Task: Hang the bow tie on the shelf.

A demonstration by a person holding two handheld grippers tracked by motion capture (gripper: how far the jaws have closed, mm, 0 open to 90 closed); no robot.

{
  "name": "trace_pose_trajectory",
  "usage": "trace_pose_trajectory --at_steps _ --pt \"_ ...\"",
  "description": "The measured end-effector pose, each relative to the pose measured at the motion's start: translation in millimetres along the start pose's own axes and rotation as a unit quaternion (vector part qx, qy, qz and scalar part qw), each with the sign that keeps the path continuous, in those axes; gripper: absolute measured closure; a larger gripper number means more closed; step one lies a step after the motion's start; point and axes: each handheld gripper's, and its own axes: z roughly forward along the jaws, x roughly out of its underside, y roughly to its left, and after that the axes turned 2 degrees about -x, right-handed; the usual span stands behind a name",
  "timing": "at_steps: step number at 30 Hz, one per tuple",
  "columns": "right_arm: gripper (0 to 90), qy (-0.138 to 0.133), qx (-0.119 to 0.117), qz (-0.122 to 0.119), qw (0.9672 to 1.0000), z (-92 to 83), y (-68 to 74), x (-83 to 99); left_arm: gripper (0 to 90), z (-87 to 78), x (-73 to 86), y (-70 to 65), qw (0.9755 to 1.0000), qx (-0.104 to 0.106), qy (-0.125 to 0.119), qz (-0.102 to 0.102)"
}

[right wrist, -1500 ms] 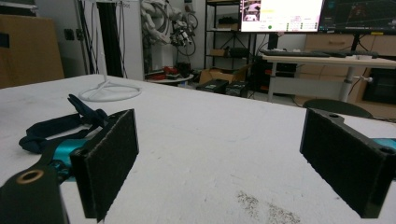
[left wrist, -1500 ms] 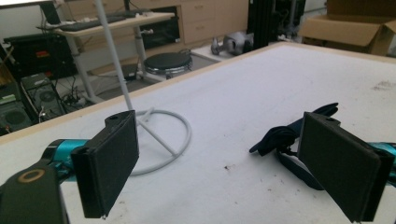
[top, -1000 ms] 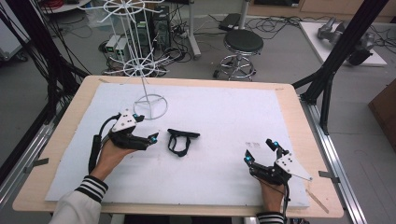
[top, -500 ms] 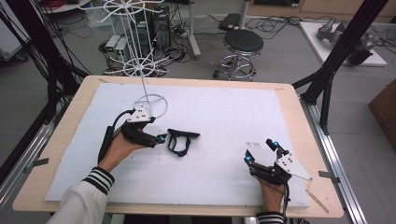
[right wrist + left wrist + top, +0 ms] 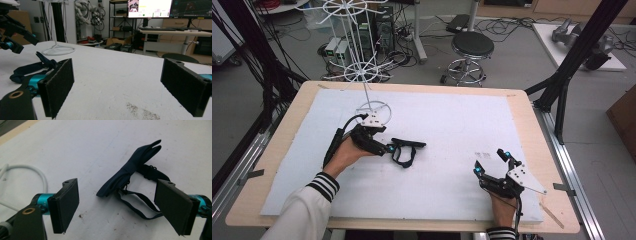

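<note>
Left gripper view showed our left tongs (image 5: 117, 205) wide, lately narrowing, straddling the dark strap (image 5: 132, 170) that lay untouched on the table (image 5: 100, 140), likely lined up for a pinch. Our right tongs (image 5: 125, 85) rested open, empty.

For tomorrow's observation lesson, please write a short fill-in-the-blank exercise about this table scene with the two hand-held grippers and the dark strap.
1. The dark blue strap lies on the white ____ that covers the table.
2. The gripper nearest the strap is the ____ gripper.
3. The right gripper has its jaws ____, with nothing between them.
4. The white wire stand rests on a ____-shaped base.

Missing words: sheet; left; open; ring
</note>
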Motion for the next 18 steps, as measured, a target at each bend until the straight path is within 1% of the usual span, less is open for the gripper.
trace_pose_trajectory --at_steps 1,3,4,5,6,7,8,9,10,11,12,13,14,15,18 --pt "10.7 0.0 0.002 0.001 1.0 0.0 0.3 0.1 21.2 1.2 -0.2 0.5 1.0 -0.001 0.002 0.003" --pt "10.7 0.001 0.002 0.001 1.0 -0.1 0.3 0.0 22.5 4.7 -0.4 0.5 0.9999 -0.001 0.011 0.003" --pt "10.7 0.001 0.001 0.002 1.0 0.0 0.3 0.1 22.5 6.1 -0.8 0.8 0.9998 -0.002 0.019 0.008" --pt "10.7 0.001 0.002 0.002 1.0 -0.1 0.3 0.0 23.0 8.4 -0.4 0.1 0.9998 0.001 0.02 0.005" --pt "10.7 0.001 0.001 0.002 1.0 -0.1 0.3 0.0 24.6 10.2 -0.4 0.4 0.9997 0.003 0.023 0.01" --pt "10.7 0.0 0.002 0.001 1.0 0.0 0.3 0.1 25.4 12.0 -0.6 0.5 0.9995 0.001 0.027 0.013" --pt "10.7 0.001 0.001 0.002 1.0 -0.1 0.4 0.0 25.6 14.0 -0.4 0.5 0.9995 0.003 0.028 0.013" --pt "10.7 0.0 0.002 0.002 1.0 0.0 0.4 0.0 29.5 15.2 -0.3 0.5 0.9993 0.007 0.032 0.015" --pt "10.7 0.0 0.002 0.002 1.0 0.0 0.4 0.0 29.5 16.9 -0.5 0.4 0.9992 0.005 0.035 0.018" --pt "10.7 0.001 0.001 0.001 1.0 0.0 0.3 0.0 28.7 18.2 -0.9 0.5 0.9991 0.004 0.04 0.017" --pt "10.7 0.0 0.002 0.001 1.0 0.0 0.3 0.1 29.8 19.3 -1.4 0.5 0.999 0.009 0.042 0.015" --pt "10.7 0.001 0.001 0.002 1.0 -0.1 0.3 0.0 32.5 19.7 -2.7 0.5 0.9986 0.009 0.048 0.02" --pt "10.7 0.001 0.001 0.002 1.0 -0.2 0.3 0.0 34.8 20.4 -3.8 -0.1 0.9986 0.007 0.048 0.02" --pt "10.7 0.001 0.001 0.001 1.0 -0.2 0.3 0.0 37.4 20.6 -5.2 0.2 0.9986 0.011 0.048 0.02" --pt "10.7 0.0 0.001 0.002 1.0 -0.2 0.4 0.1 39.2 21.8 -8.9 -0.5 0.9983 0.008 0.054 0.019"
